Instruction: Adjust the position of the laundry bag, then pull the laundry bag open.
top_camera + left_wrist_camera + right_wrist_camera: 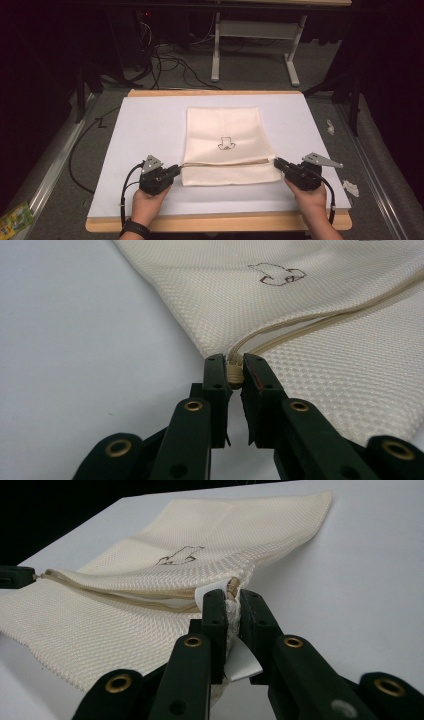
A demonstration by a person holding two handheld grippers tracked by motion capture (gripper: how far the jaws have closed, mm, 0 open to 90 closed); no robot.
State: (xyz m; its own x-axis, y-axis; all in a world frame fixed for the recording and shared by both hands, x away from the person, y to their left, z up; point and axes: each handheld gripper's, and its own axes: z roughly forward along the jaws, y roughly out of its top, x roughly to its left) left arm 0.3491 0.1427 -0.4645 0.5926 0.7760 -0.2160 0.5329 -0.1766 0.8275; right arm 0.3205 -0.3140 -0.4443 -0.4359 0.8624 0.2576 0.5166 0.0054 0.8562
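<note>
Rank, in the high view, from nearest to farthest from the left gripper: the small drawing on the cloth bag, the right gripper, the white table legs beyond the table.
From the left gripper:
1. Drawing, mid-bag, up and right.
2. Right gripper, at the bag's opposite edge.
3. White table legs, far back on the floor.

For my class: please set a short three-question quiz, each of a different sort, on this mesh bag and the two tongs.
1. True or false: the left tongs pinch the zip end of the cream mesh bag.
2. Where do the right tongs grip the bag? A) its far edge B) its corner by the white label C) its small printed mark
3. Fill in: the bag lies on a ____ sheet covering the table.

Key
1. True
2. B
3. white
</note>
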